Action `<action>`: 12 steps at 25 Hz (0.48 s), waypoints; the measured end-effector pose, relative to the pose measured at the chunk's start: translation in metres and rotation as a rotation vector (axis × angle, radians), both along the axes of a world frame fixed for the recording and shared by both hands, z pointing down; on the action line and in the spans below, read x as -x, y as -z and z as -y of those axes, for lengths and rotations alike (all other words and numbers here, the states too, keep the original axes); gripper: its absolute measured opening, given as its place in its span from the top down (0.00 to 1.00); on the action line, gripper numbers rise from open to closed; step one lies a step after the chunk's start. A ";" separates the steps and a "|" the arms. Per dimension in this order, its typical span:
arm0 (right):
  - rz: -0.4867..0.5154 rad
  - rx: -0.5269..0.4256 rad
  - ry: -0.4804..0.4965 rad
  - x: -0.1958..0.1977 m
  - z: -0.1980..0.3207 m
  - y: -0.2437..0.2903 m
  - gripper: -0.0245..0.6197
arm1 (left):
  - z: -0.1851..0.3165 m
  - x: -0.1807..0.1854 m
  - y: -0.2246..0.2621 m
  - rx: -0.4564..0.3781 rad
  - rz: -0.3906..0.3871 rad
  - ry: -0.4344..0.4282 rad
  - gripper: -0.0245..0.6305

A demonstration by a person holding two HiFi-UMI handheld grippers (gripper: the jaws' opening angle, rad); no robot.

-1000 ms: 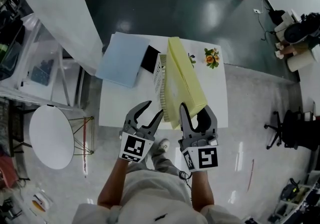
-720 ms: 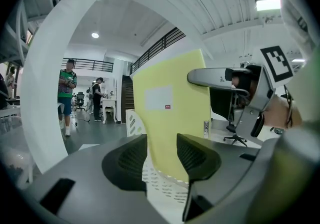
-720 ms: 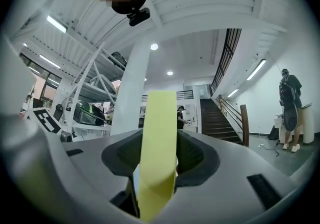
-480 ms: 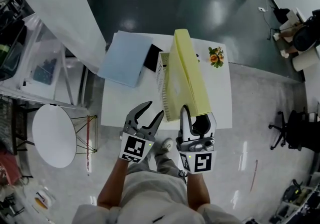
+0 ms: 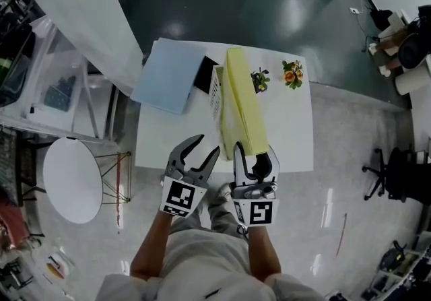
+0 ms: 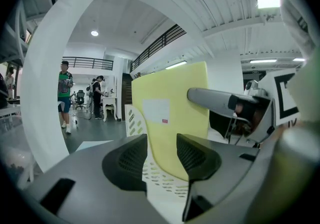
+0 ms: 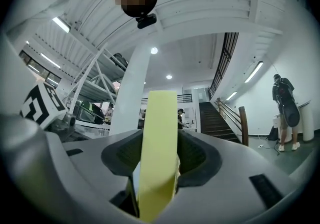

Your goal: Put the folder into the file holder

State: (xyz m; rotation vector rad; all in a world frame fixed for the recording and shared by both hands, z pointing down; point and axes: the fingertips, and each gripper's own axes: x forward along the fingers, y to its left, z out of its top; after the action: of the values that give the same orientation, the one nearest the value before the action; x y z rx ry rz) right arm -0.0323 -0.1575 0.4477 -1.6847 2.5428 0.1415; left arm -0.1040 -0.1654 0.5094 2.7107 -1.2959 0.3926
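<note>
Insertion step in hand. Right gripper point(image 5: 254, 153) jaws are clamped on the near edge of the yellow folder point(image 5: 240, 108), which stands on edge at the white file holder point(image 5: 215, 87), 12 o'clock from that gripper. Left gripper point(image 5: 207, 145) jaws are apart, holding nothing. Next move, as judged: lower squarely into a slot, then release.

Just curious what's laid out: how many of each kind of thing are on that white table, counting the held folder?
Folders: 2, yellow folder, blue folder
File holder: 1
Flower bunches: 2, orange flowers, darker flowers
Black flat item: 1
Total: 6
</note>
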 end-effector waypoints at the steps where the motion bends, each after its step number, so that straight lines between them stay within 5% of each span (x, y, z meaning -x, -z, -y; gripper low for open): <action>1: -0.009 0.010 -0.002 0.000 0.000 -0.006 0.67 | 0.000 0.001 0.000 -0.001 -0.001 0.002 0.66; 12: -0.124 0.180 -0.022 -0.004 -0.001 -0.049 0.66 | 0.001 0.000 0.003 -0.008 -0.016 0.002 0.66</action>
State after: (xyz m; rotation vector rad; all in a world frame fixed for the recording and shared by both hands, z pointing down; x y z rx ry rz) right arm -0.0281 -0.1563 0.4971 -1.8206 2.7011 0.0188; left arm -0.1037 -0.1663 0.5067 2.7128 -1.2989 0.3658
